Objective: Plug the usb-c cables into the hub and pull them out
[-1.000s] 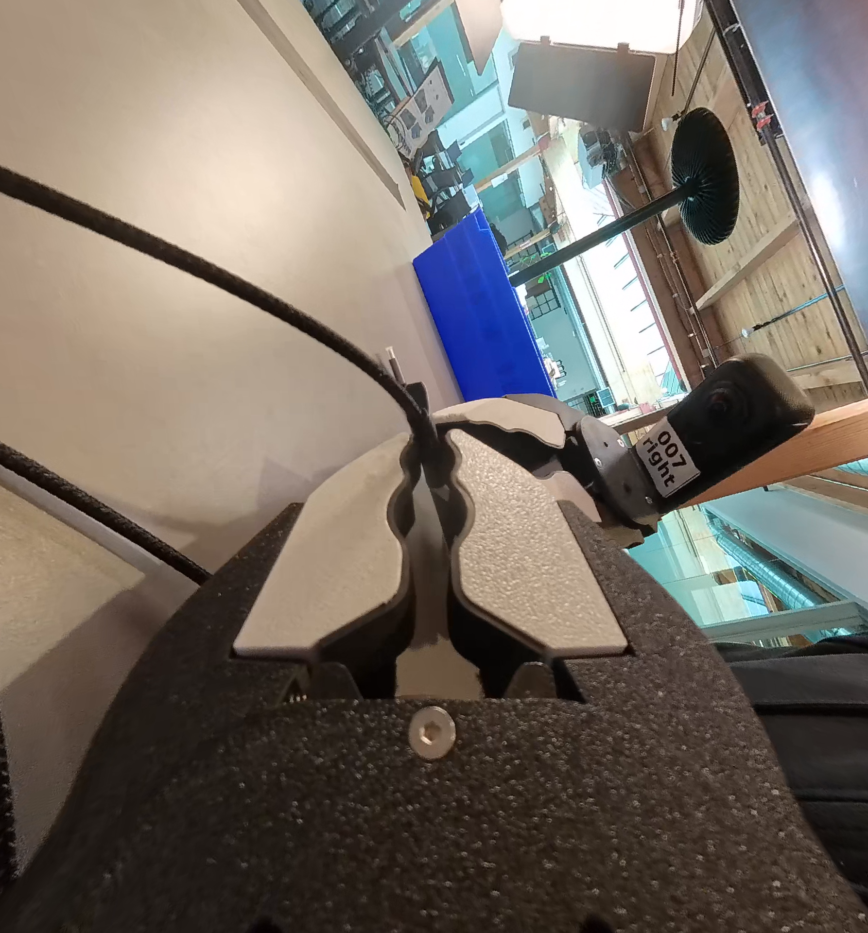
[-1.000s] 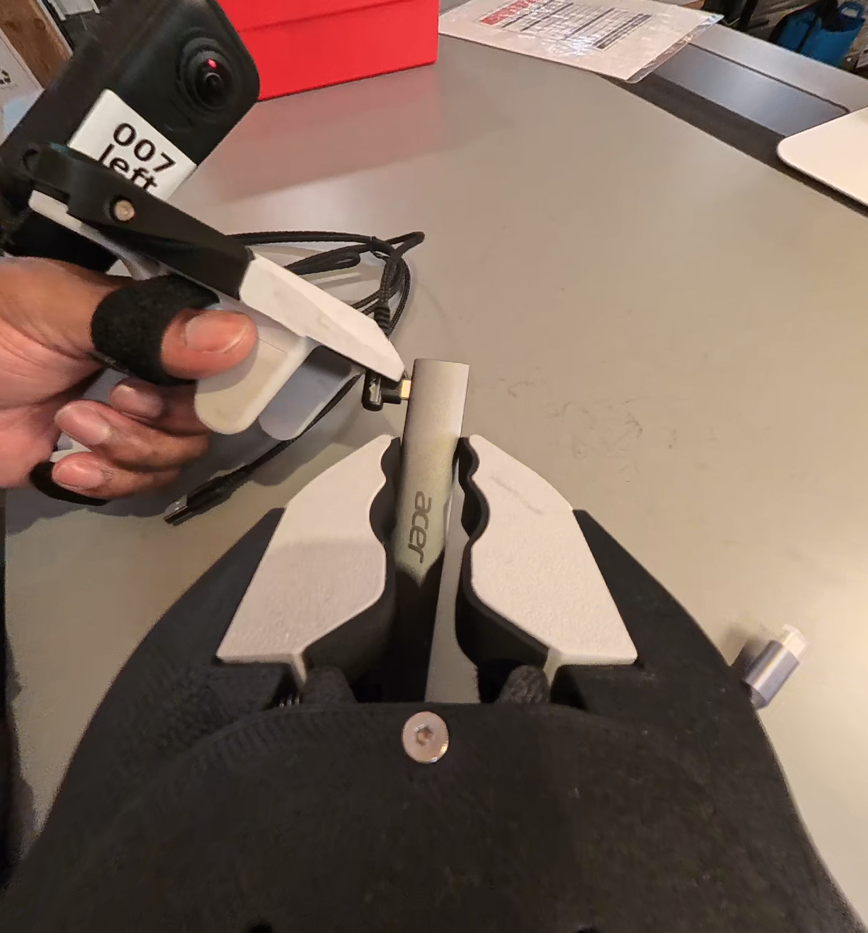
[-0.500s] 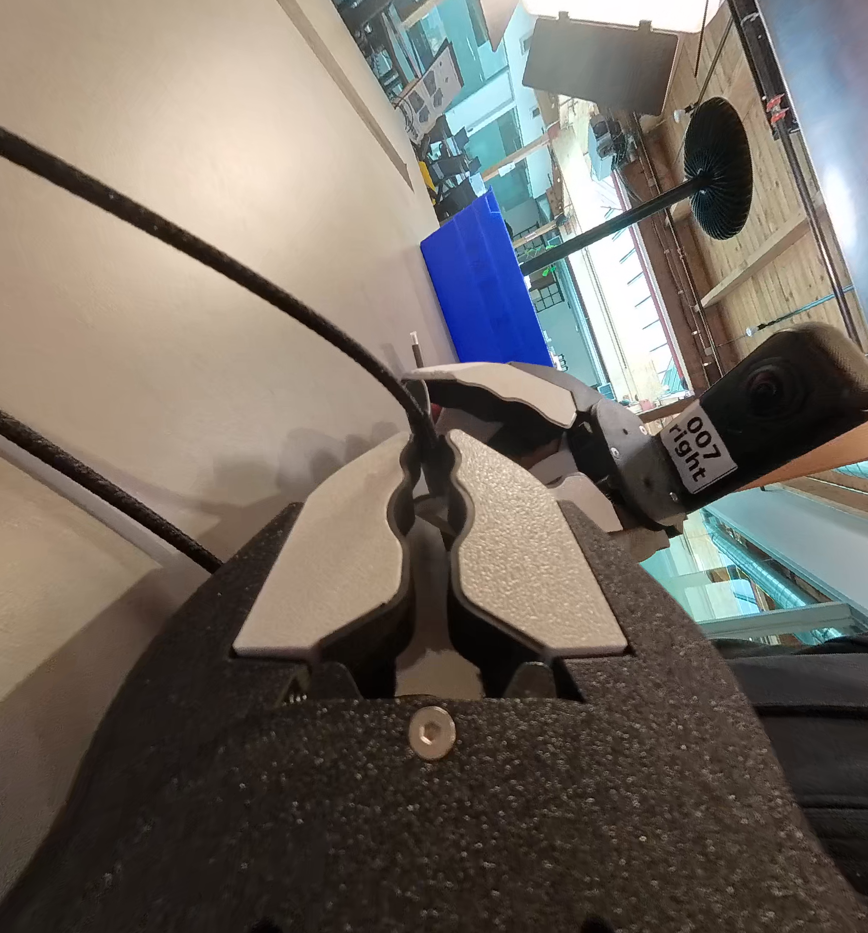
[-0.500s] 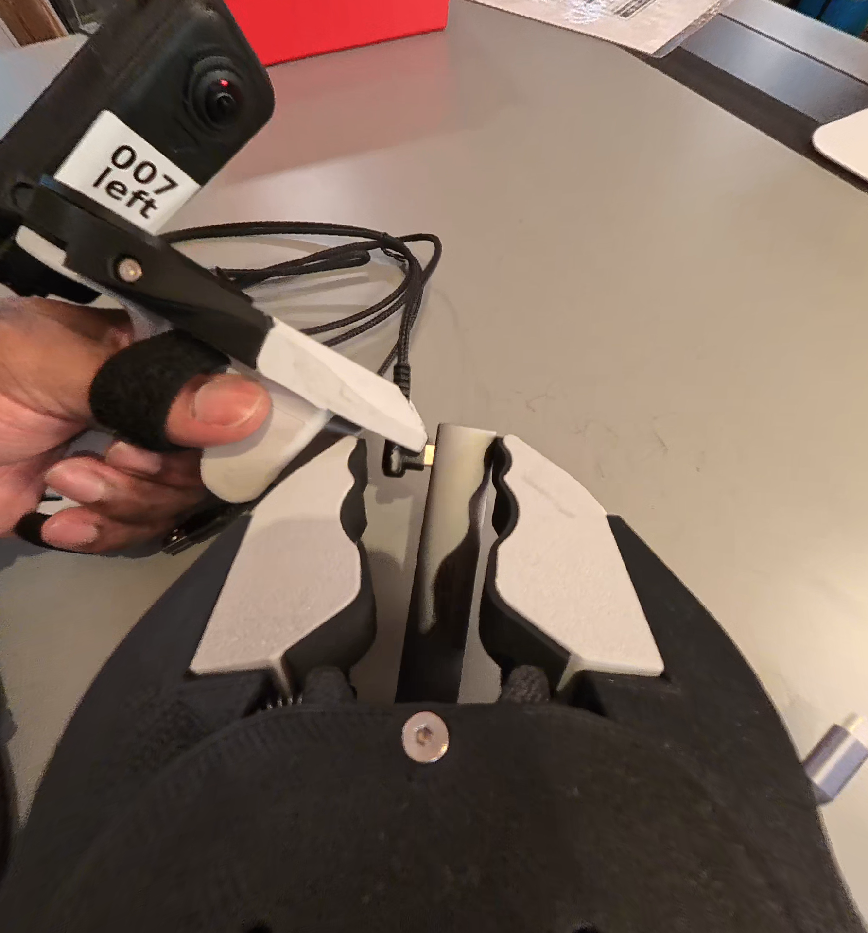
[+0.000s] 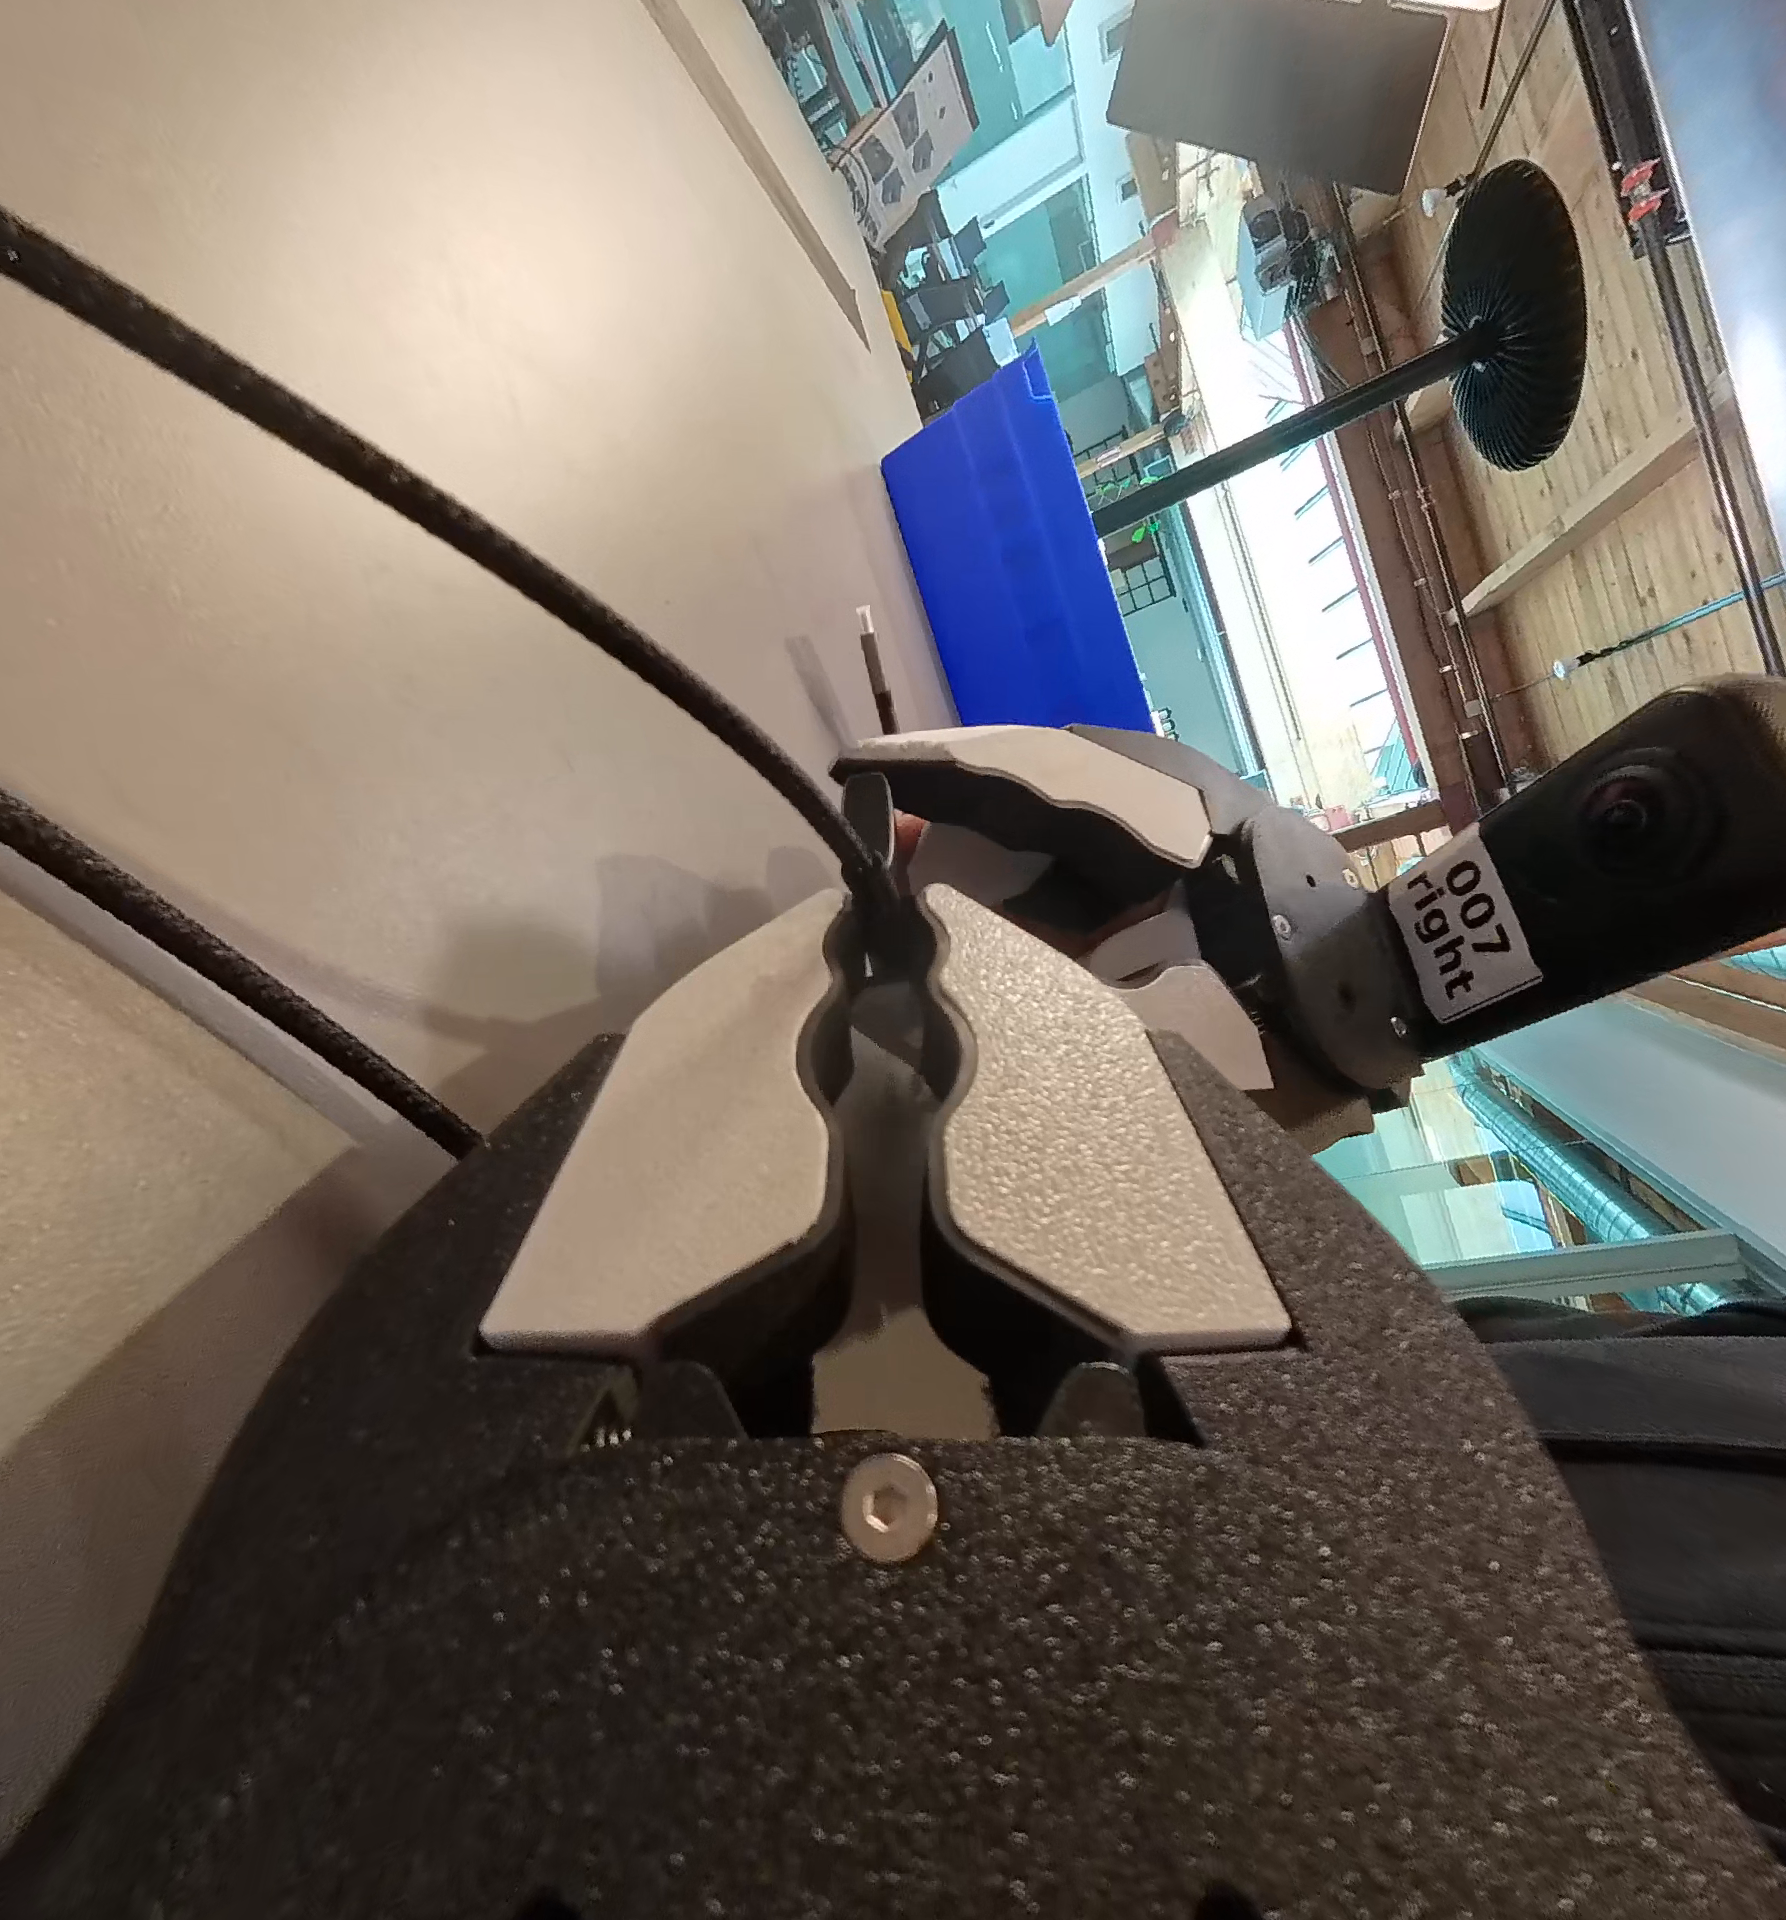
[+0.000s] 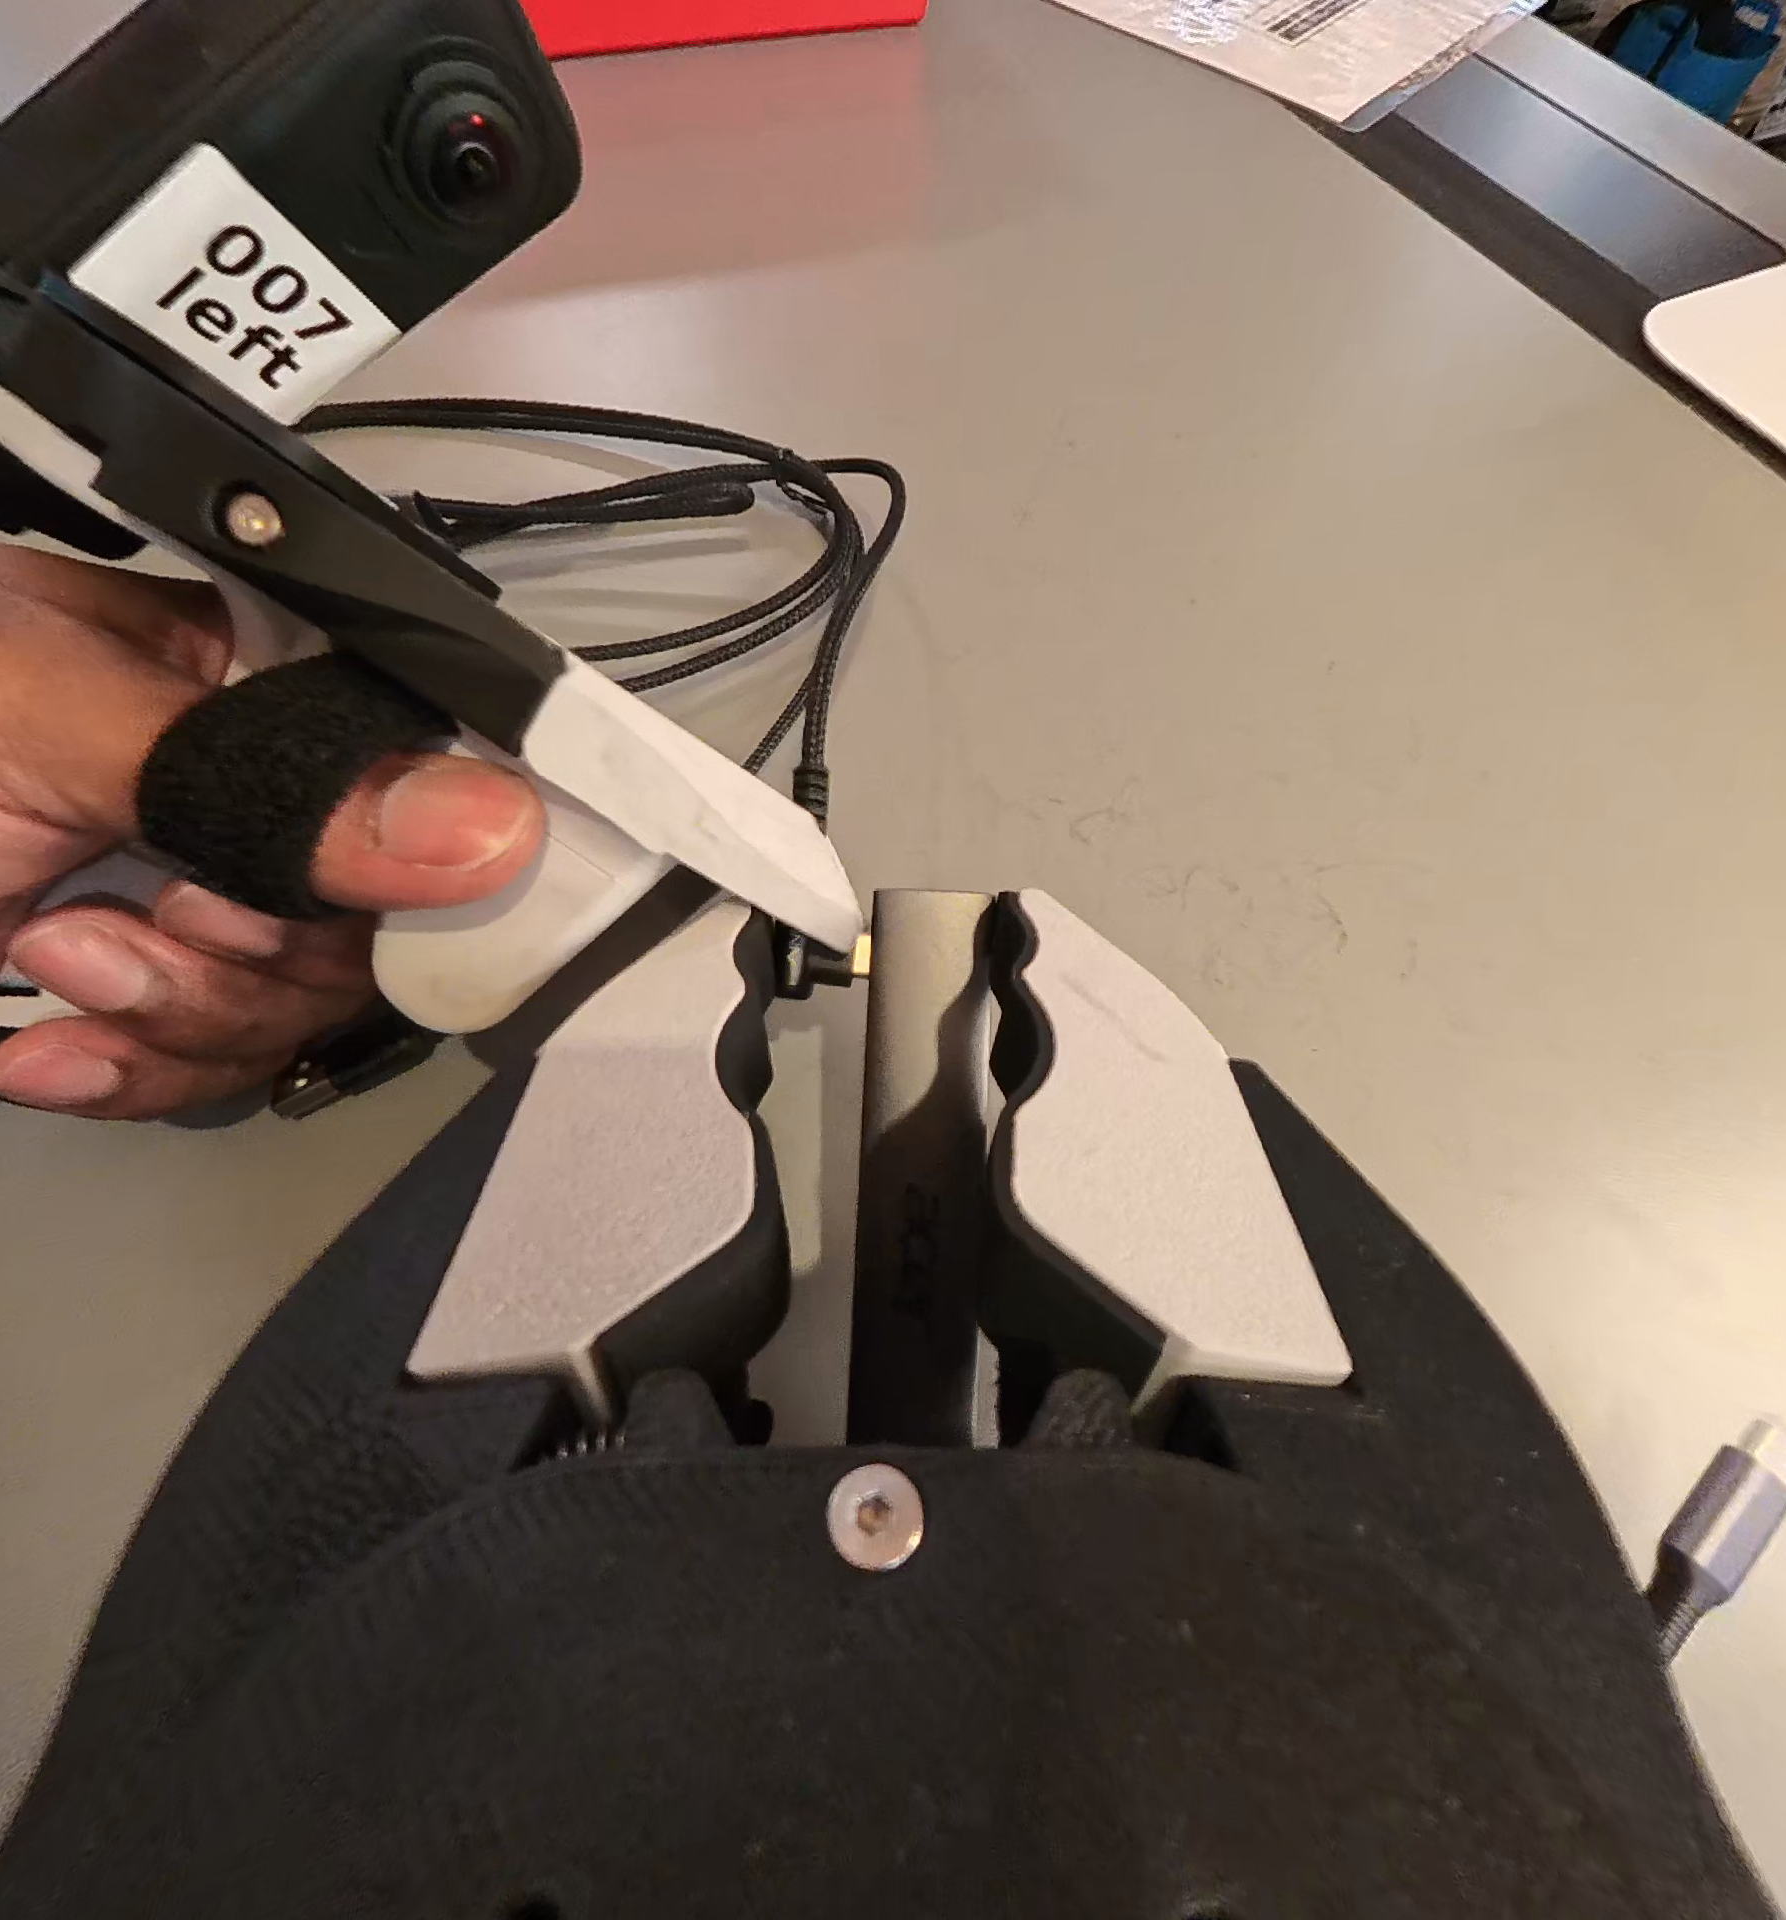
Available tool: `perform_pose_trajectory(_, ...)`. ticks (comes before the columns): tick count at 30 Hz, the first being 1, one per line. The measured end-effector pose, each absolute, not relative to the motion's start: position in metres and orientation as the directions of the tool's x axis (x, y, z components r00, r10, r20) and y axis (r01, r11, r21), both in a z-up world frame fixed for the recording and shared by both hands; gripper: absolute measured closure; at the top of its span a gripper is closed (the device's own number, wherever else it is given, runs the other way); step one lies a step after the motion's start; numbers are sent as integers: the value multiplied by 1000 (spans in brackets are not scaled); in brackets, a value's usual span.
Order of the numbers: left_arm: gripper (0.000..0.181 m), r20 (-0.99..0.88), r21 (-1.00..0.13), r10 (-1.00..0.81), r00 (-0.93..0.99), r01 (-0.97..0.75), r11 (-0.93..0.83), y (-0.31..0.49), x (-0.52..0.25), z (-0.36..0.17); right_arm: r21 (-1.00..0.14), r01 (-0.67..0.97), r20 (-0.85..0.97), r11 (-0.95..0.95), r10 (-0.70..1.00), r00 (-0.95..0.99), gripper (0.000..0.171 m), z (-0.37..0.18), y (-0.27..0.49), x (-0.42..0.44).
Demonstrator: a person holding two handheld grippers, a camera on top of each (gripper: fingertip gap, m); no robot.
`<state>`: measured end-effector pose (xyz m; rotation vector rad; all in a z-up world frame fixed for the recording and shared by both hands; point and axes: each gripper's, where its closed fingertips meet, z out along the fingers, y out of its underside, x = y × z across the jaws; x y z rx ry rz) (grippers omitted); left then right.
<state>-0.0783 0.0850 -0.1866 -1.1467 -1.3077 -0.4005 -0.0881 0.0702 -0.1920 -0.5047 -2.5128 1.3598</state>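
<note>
Two hand-held grippers meet over a grey table (image 6: 1284, 582). At the left of the right wrist view, a person's hand (image 6: 141, 883) grips the left hand-held gripper (image 6: 837, 920), whose pale fingers slope down to the right and are pinched nearly together on the black angled plug (image 6: 816, 961) of a braided black cable (image 6: 827, 665). The plug's gold tip sits against the left side of the hub (image 6: 925, 1091), near the hub's far end; how deep it is seated cannot be told. The cable runs back from the plug into loose loops on the table to the far left. In the left wrist view the same cable (image 5: 369, 457) arcs in from the left and ends clamped between that gripper's fingertips (image 5: 884, 935).

The hub, a slim dark grey bar, lies lengthwise between the fingers of the right hand-held gripper (image 6: 884, 935). Its right side touches the right finger, while a clear gap separates it from the left finger, so this gripper stands partly open and is not clamping it. The left wrist view shows this gripper (image 5: 868, 800) just beyond the plug.

At the near right, a second grey-sleeved plug (image 6: 1741, 1507) lies loose on the table.
</note>
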Motion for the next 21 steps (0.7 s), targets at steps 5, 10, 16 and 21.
perform_pose_trajectory(5,173,892,-424,352,284,796,433,86,-77,-188,-839,175,53,515,397,-916,130,-193,71,-87)
perform_pose_trajectory(10,172,901,-404,341,267,801,442,86,-78,-188,-843,168,54,512,391,-919,130,-194,70,-85)
perform_pose_trajectory(16,173,903,-405,334,270,796,450,84,-76,-187,-836,178,63,519,413,-908,130,-195,73,-85)
perform_pose_trajectory(21,173,894,-425,348,284,785,451,85,-75,-186,-832,178,64,525,411,-909,129,-194,74,-84)
